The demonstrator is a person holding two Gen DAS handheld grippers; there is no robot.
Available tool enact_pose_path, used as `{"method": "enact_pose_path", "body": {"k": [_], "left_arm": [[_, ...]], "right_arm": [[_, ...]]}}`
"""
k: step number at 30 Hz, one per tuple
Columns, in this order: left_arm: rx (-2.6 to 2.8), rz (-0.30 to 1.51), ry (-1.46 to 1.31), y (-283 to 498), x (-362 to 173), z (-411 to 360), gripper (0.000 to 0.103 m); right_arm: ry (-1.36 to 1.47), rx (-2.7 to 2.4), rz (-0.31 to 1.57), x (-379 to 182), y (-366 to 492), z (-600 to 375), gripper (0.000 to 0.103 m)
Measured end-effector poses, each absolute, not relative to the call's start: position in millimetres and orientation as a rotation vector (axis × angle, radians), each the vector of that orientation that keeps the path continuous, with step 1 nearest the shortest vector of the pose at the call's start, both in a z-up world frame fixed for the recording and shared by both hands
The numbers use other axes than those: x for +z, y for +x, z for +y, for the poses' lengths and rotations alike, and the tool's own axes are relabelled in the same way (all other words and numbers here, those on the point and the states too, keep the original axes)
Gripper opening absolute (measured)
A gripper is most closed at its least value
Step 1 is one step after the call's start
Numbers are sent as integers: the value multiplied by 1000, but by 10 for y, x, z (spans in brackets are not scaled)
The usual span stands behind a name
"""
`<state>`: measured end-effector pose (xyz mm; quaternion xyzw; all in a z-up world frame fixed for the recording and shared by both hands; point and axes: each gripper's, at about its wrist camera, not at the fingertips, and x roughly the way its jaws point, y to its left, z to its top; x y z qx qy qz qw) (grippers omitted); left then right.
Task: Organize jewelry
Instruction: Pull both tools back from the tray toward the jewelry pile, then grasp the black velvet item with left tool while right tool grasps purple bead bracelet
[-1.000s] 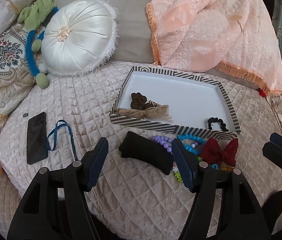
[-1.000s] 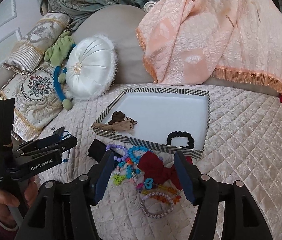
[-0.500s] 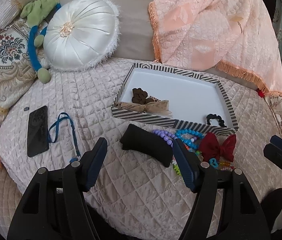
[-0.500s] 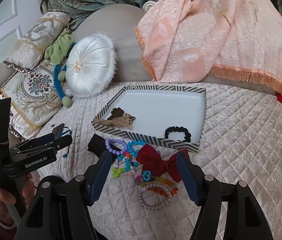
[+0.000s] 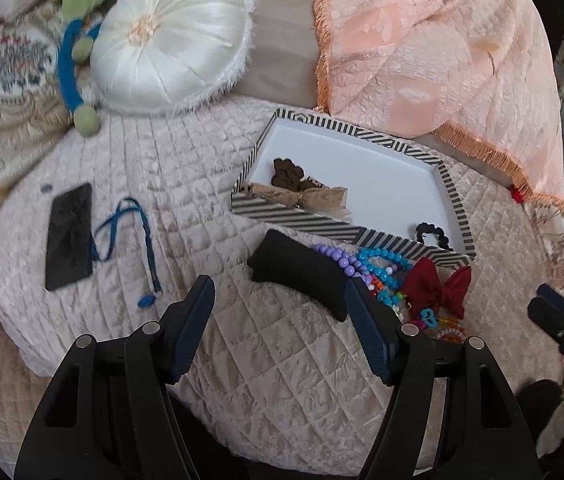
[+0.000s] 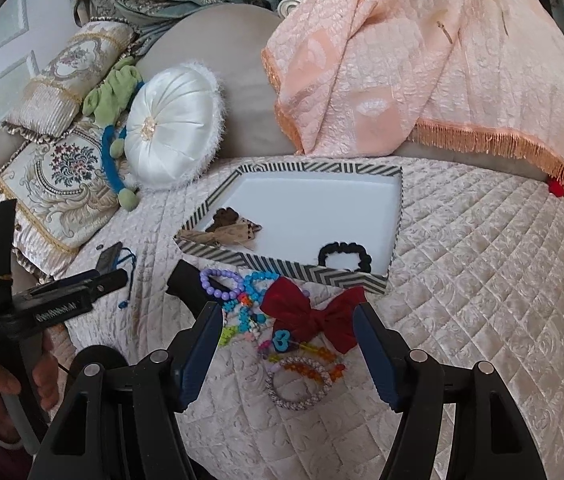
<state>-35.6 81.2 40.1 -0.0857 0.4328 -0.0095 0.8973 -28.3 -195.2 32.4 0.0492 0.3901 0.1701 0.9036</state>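
Looks like we're mid-sort here: the striped box (image 6: 396, 216) already has a black scrunchie (image 6: 344, 255) and a beige bow (image 6: 224, 235) inside, while the rest of the jewelry pile (image 6: 278, 320) sits on the bed (image 6: 482, 280) just outside the box's near wall. Both tongs are spread apart with nothing between them. The right tongs (image 6: 288, 346) hang right over the red bow (image 6: 310, 314) and the beaded bracelets, so I'd guess that bow is the next grab, then a short lift over the striped wall. The left tongs (image 5: 280, 320) point at the black pouch (image 5: 298, 274). Plenty of open white floor in the box's middle and back. Watch the tangle of beads, they might drag along, and the bed edge is close below the left tongs.
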Motion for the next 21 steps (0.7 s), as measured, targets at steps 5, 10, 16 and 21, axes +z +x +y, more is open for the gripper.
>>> {"method": "enact_pose_path", "body": {"k": [5,10,16,21], "left_arm": [[-37,967,-283,-293,227,970,68],[-58,1019,-379,-191,73,1028,68],[-36,1046,-459,24,-64,1061,68],[11,1055,-510,186,-141,1173,69]], "right_arm": [[114,342,843,166,-240,-2020,65],[115,379,872,27,-180,-1985,65],[89,514,893,-49,-10,-1623,53],[43,621,913,-172,281,-1178,50]]}}
